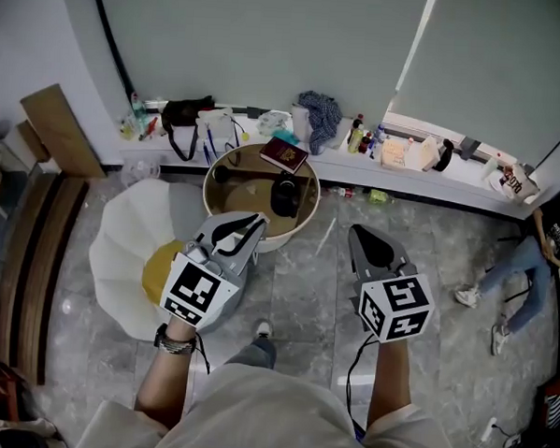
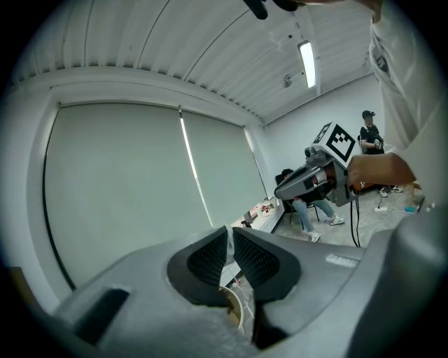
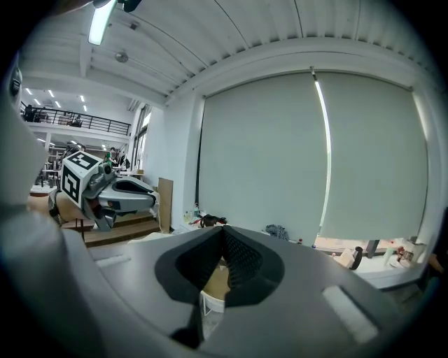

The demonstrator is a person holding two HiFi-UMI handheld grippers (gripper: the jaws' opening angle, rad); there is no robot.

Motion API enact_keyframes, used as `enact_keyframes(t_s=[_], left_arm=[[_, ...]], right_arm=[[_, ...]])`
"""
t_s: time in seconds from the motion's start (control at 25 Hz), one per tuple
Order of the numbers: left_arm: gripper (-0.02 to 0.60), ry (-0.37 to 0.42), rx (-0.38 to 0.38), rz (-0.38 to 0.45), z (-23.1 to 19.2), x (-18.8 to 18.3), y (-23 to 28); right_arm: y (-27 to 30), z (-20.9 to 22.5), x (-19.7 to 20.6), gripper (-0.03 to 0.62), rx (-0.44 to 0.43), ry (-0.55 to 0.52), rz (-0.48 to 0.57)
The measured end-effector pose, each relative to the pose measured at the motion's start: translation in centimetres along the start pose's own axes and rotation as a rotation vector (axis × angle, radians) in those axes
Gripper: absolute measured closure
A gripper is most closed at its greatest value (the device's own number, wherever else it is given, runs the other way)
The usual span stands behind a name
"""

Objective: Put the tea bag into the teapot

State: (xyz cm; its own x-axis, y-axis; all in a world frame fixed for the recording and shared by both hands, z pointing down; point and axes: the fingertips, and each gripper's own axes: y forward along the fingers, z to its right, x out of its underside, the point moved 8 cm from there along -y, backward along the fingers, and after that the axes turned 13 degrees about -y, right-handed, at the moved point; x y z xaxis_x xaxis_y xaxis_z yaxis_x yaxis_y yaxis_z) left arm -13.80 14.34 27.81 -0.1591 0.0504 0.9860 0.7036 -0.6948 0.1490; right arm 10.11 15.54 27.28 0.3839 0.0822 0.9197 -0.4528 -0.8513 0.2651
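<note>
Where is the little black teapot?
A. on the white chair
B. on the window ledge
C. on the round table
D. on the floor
C: in the head view the black teapot stands on the round table, just below the dark red booklet that lies at the table's far edge.

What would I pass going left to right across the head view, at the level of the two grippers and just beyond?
In order: wooden board leaning on the wall → white shell-shaped chair → left gripper → right gripper → person in jeans.
</note>
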Motion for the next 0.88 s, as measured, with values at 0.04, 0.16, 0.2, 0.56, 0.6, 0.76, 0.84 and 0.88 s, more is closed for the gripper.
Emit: enact_keyframes(t_s=[0.04, 0.16, 0.2, 0.56, 0.6, 0.76, 0.84, 0.88], left_arm=[[0.554, -0.002, 0.004, -0.001, -0.7, 0.1, 0.5], [0.554, -0.005, 0.013, -0.001, -2.9, 0.0, 2.0], [0.554, -0.007, 0.014, -0.001, -3.7, 0.1, 2.5], [0.554, -0.027, 0.048, -0.02, -9.7, 1.0, 7.9], [0.554, -0.03, 0.054, -0.022, -10.2, 1.1, 8.6], [0.554, -0.036, 0.084, -0.032, -12.1, 1.4, 10.9], [0.554, -0.033, 0.094, -0.037, -13.0, 1.8, 12.2], [0.554, -0.033, 0.098, -0.04, -13.4, 1.9, 12.9]], right_arm=[[0.8, 0.3, -0.1, 0.586, 0.001, 0.001, -0.001], [3.2, 1.0, -0.6, 0.586, 0.005, 0.003, -0.002], [4.1, 1.3, -0.7, 0.586, 0.007, 0.005, -0.004], [11.1, 4.2, -0.7, 0.586, 0.018, 0.018, -0.028], [11.7, 4.6, -0.6, 0.586, 0.022, 0.023, -0.031], [14.0, 6.2, -0.6, 0.586, 0.039, 0.035, -0.047], [15.1, 7.1, -0.5, 0.586, 0.048, 0.032, -0.052], [15.6, 7.6, -0.4, 0.586, 0.052, 0.031, -0.053]])
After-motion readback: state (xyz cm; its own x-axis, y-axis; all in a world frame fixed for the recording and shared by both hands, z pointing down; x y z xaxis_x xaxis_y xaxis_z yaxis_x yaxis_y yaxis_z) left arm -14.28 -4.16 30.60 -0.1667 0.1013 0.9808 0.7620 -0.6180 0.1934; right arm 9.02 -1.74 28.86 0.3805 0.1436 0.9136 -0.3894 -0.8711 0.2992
